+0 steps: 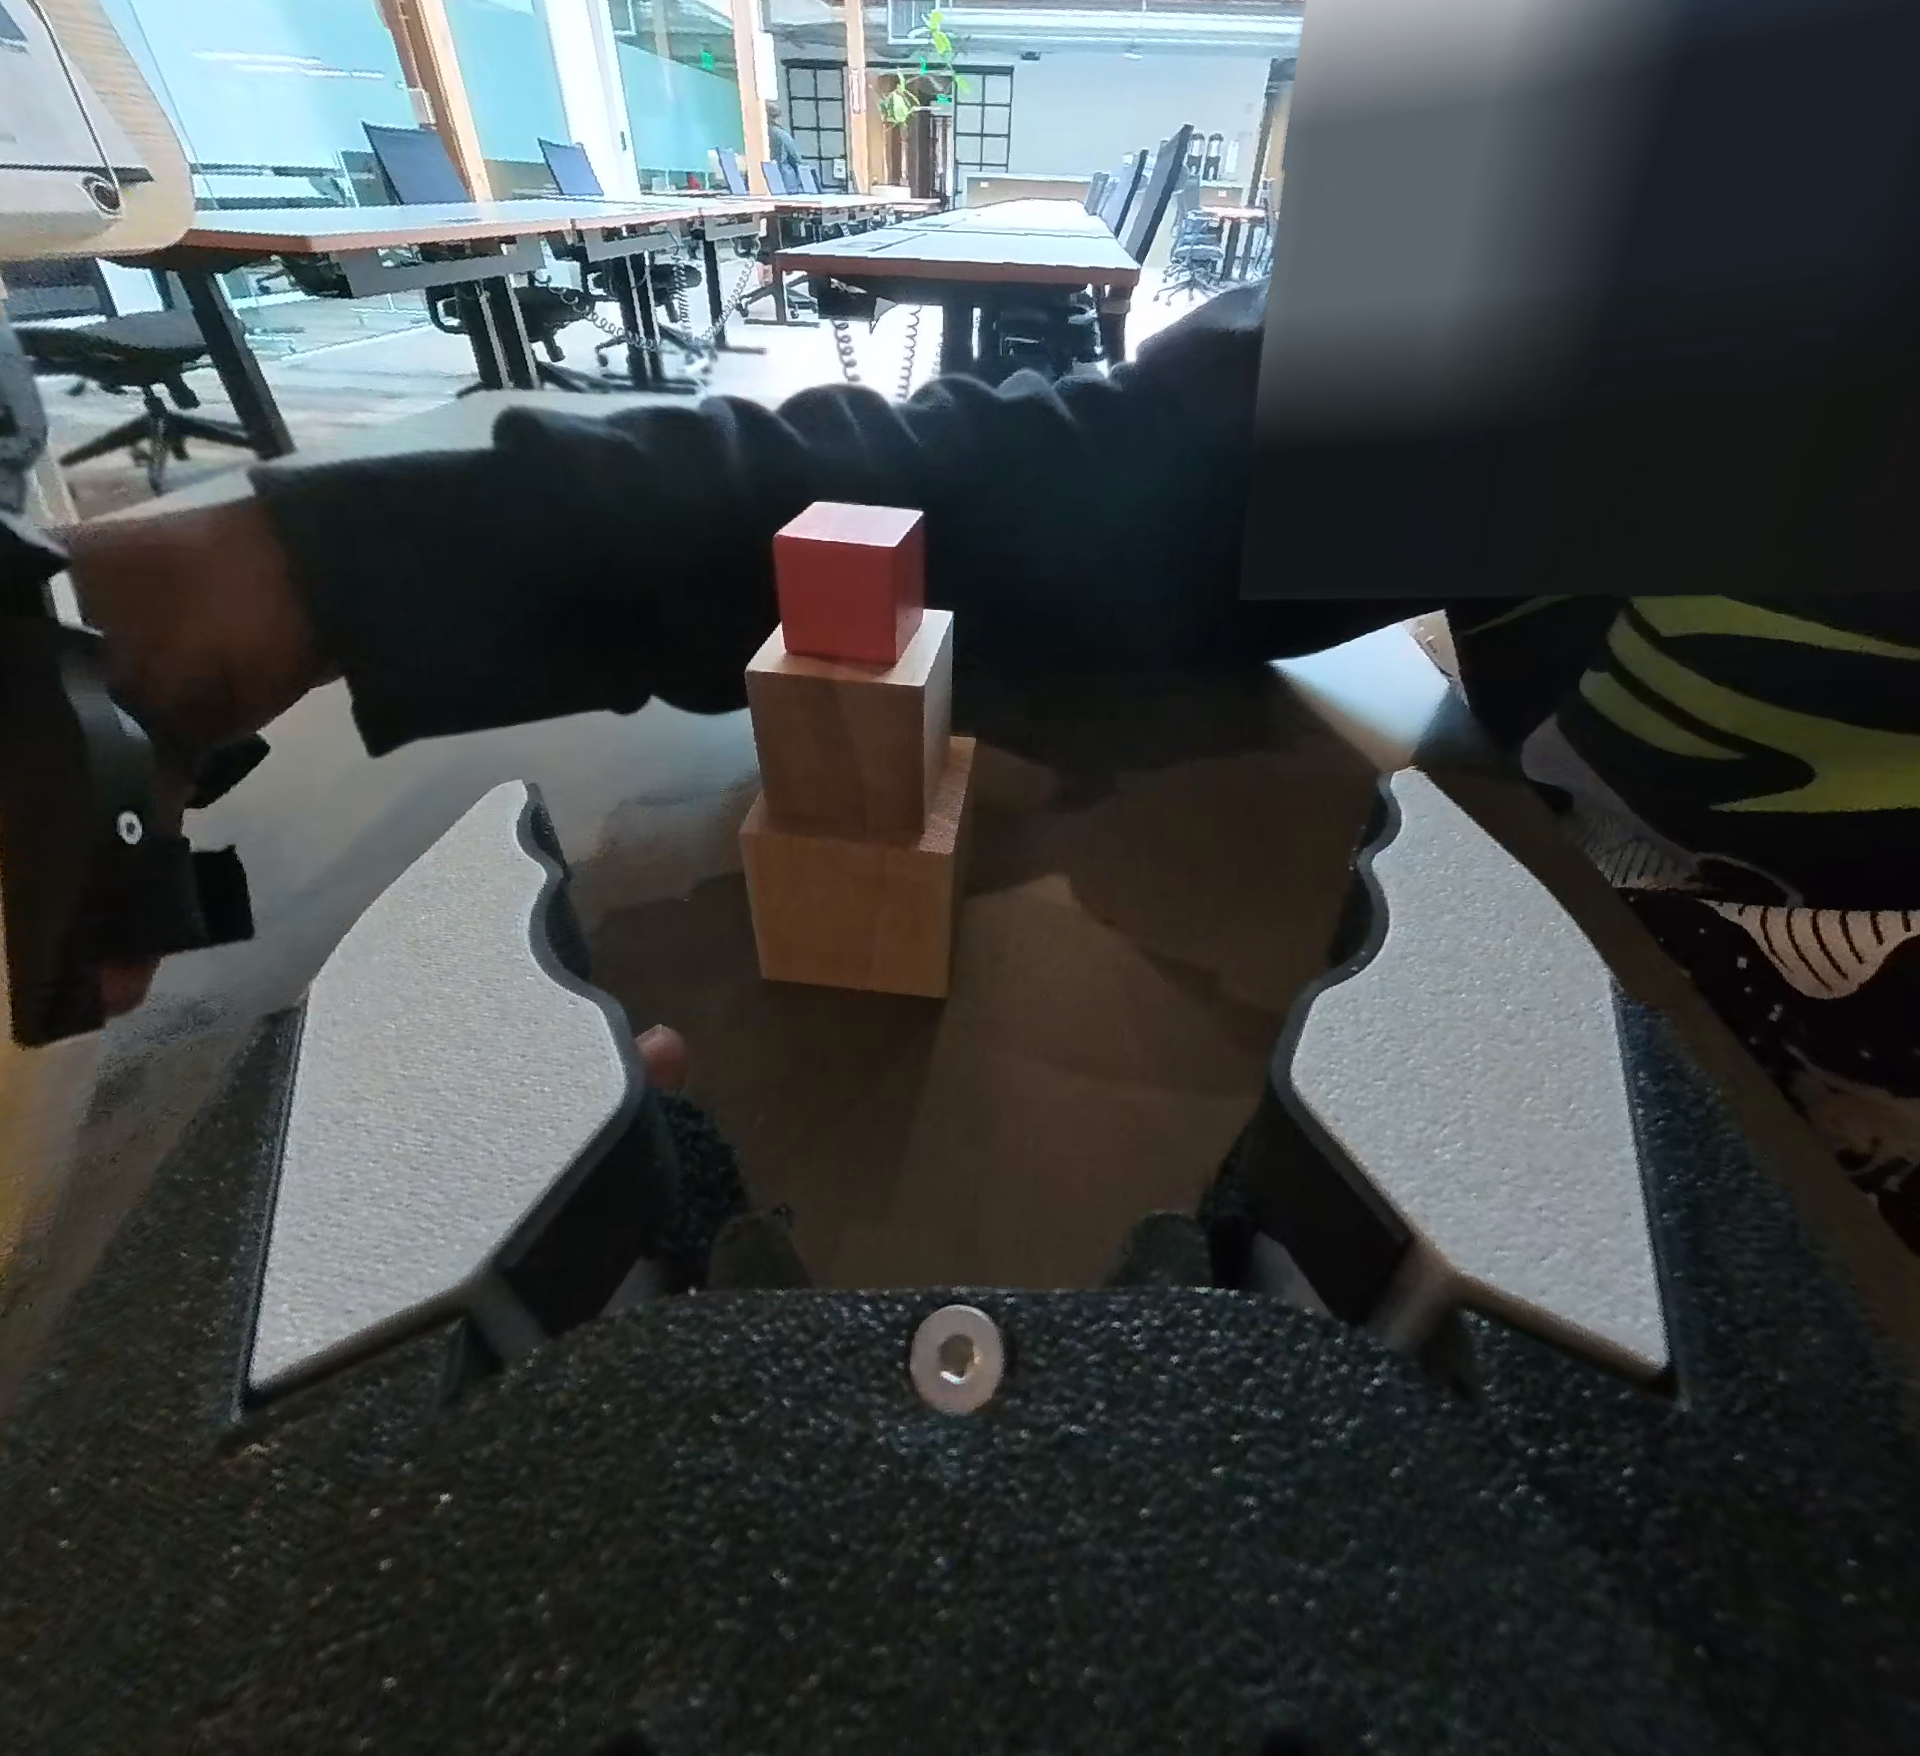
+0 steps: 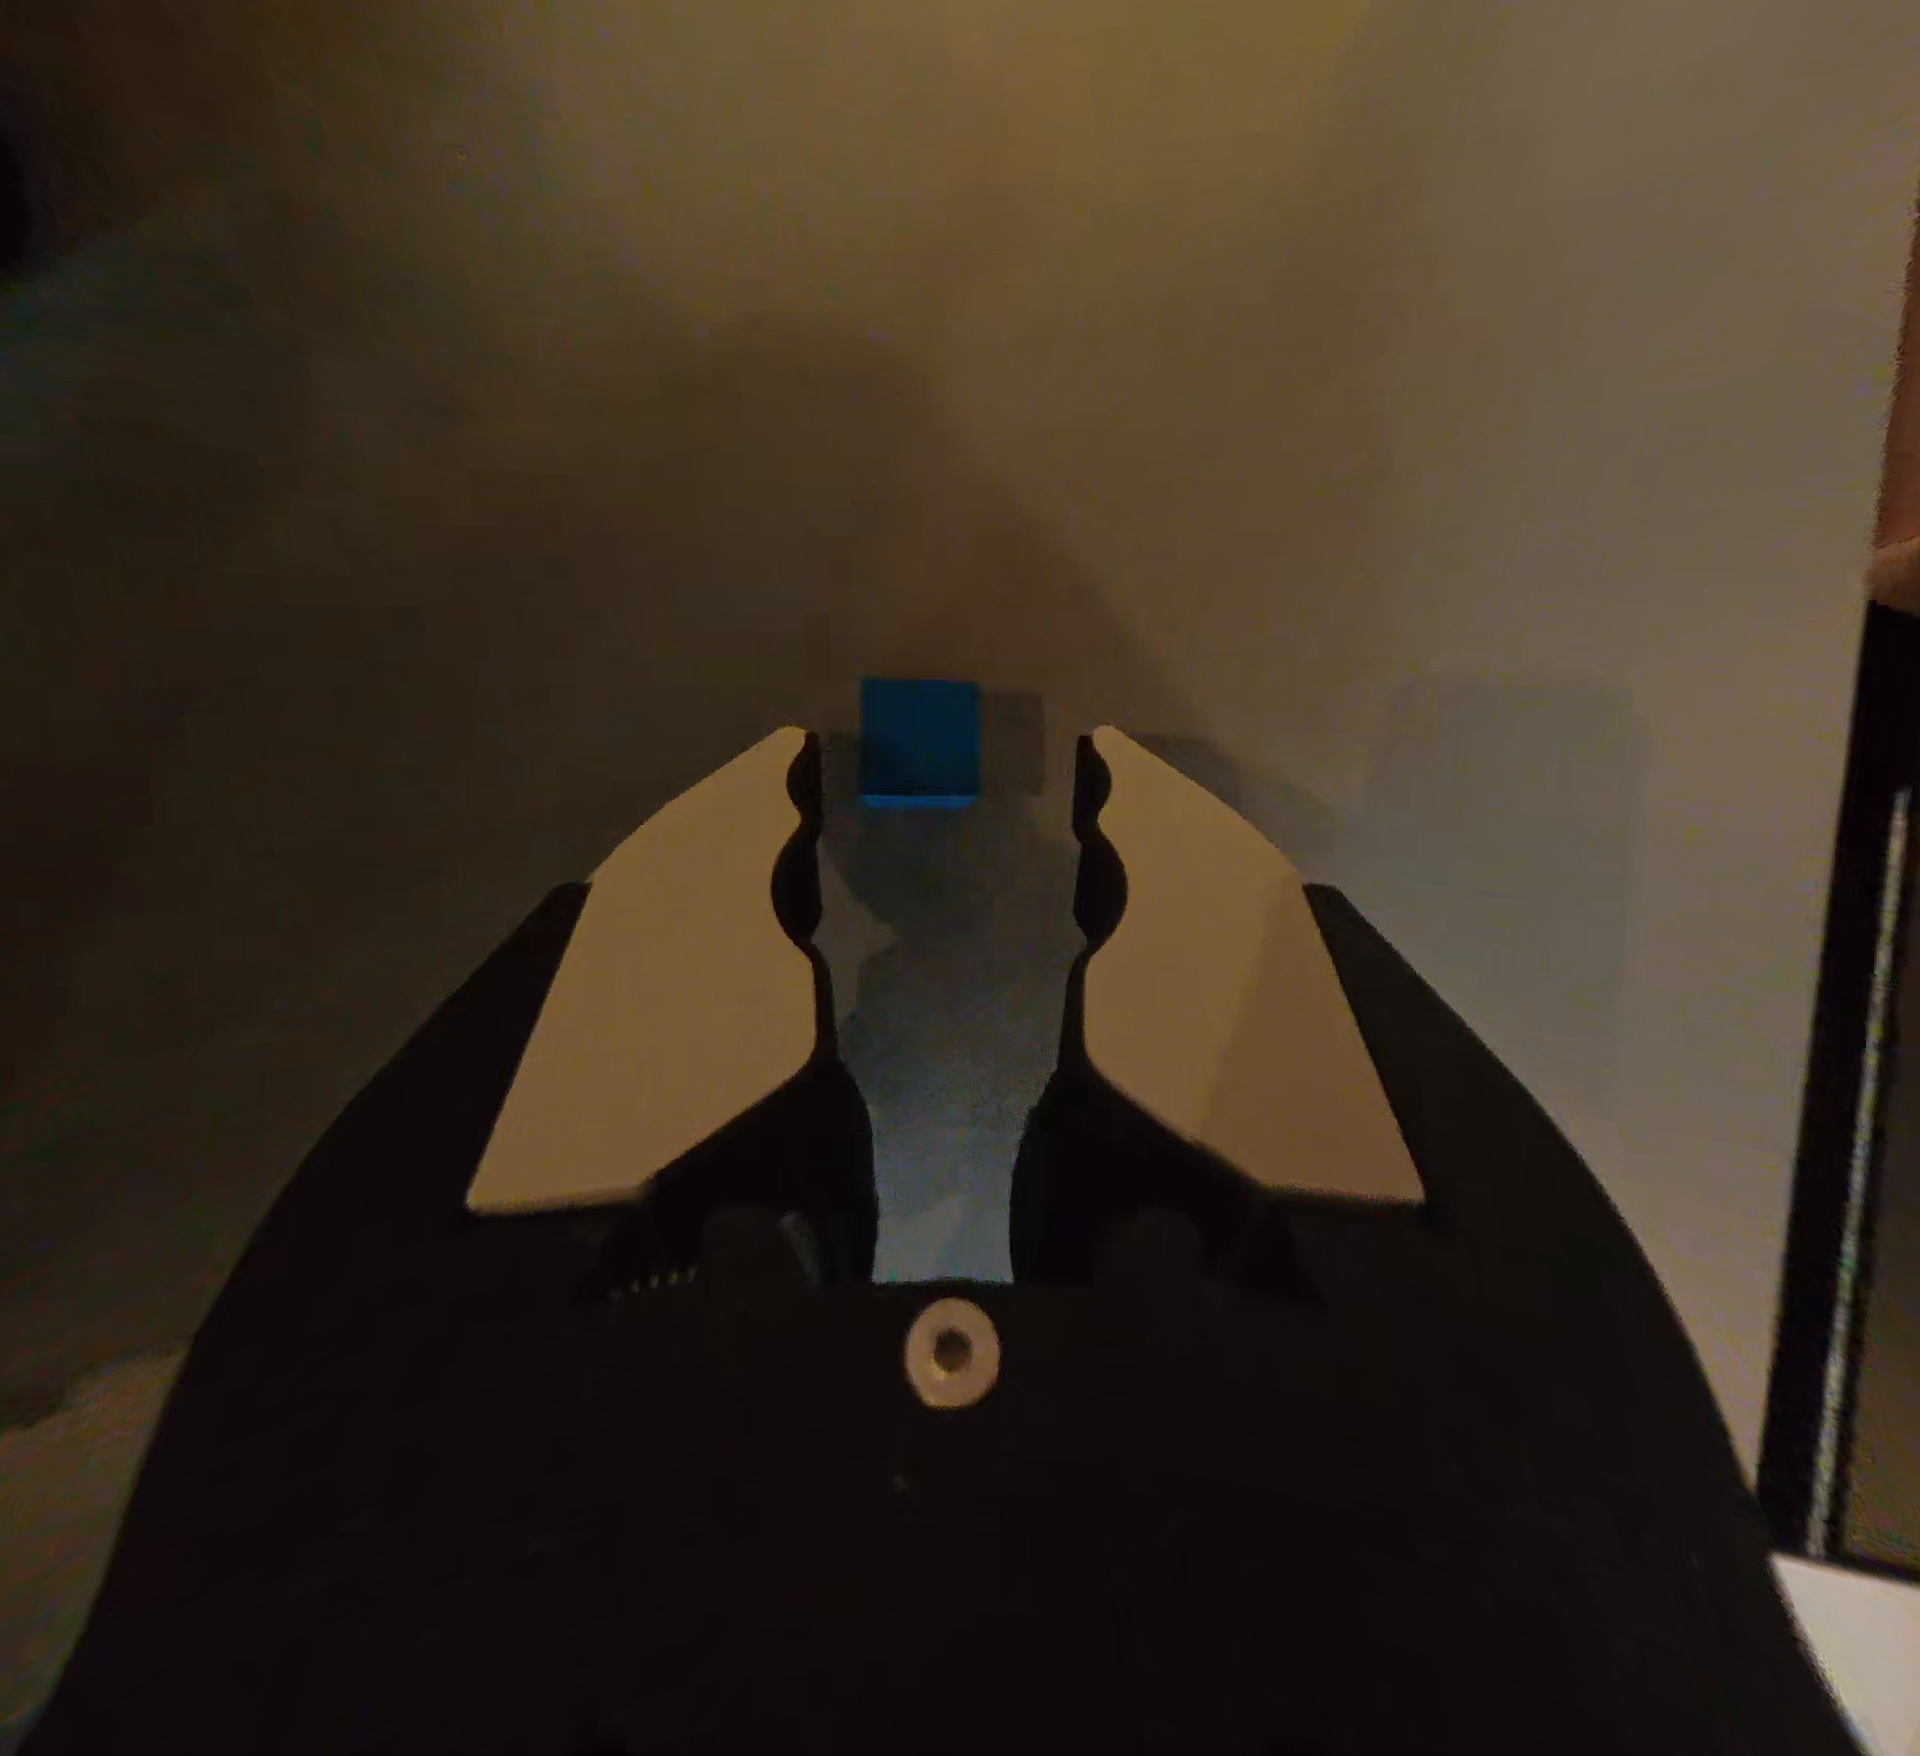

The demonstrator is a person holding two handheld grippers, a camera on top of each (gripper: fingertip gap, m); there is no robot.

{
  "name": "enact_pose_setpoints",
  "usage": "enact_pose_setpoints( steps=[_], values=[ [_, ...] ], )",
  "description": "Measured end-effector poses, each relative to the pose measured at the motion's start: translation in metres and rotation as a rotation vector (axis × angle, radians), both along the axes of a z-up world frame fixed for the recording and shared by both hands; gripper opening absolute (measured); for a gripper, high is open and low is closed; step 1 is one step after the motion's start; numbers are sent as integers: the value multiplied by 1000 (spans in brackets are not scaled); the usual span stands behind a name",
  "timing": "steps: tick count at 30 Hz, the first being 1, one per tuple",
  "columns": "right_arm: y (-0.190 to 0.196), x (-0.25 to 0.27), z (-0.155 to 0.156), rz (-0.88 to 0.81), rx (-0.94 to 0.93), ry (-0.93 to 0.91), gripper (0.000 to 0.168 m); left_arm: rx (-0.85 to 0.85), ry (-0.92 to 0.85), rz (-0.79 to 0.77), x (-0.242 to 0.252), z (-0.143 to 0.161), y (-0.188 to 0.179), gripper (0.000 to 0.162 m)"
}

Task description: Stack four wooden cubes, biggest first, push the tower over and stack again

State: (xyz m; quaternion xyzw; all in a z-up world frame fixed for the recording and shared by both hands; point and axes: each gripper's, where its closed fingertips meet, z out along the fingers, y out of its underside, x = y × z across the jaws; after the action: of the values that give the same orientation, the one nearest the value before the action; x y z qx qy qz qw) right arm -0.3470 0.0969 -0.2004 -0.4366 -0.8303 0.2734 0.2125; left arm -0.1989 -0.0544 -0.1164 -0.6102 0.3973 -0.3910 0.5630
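Left wrist view: left tool [image 1: 956, 833] spread wide, empty; three-cube tower [image 1: 854, 750] ahead
Right wrist view: right tool [image 2: 948, 750] parted narrowly, empty; blue cube [image 2: 920, 742] alone on surface [image 2: 416, 459]

Left tool [image 1: 956, 833]: jaws spread wide, nothing held between the pale pads [image 1: 447, 1072]; the tool is held low and level. A fingertip [image 1: 662, 1054] is seen beside the left pad's inner edge. Right tool [image 2: 948, 750]: jaws partly open, nothing gripped, angled downward. In the left wrist view a dark-sleeved forearm [image 1: 665, 553] is extended across the frame, with its hand [image 1: 192, 620] wrapped on a black handle at the left edge.
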Motion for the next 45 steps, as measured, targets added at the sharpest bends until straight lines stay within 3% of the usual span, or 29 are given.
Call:
enact_pose_setpoints(
  steps=[6,9,18,26,36,45],
  values=[
    [-2,-3,-5,5,-33,10,39,2,12,-4,1,-1,-1,139],
    [-6,-1,-5,20,-33,-5,22,2,11,-4,1,-1,0,139],
    [-3,6,0,-12,25,-24,22,0,10,-4,1,-1,0,139],
    [-5,33,46,-98,61,38,22,-3,8,-4,1,-1,0,138],
    [-22,104,115,-216,127,115,22,-7,1,-1,0,0,0,138],
    [-54,153,144,-291,87,139,22,-7,1,1,0,0,1,138]
  ],
)
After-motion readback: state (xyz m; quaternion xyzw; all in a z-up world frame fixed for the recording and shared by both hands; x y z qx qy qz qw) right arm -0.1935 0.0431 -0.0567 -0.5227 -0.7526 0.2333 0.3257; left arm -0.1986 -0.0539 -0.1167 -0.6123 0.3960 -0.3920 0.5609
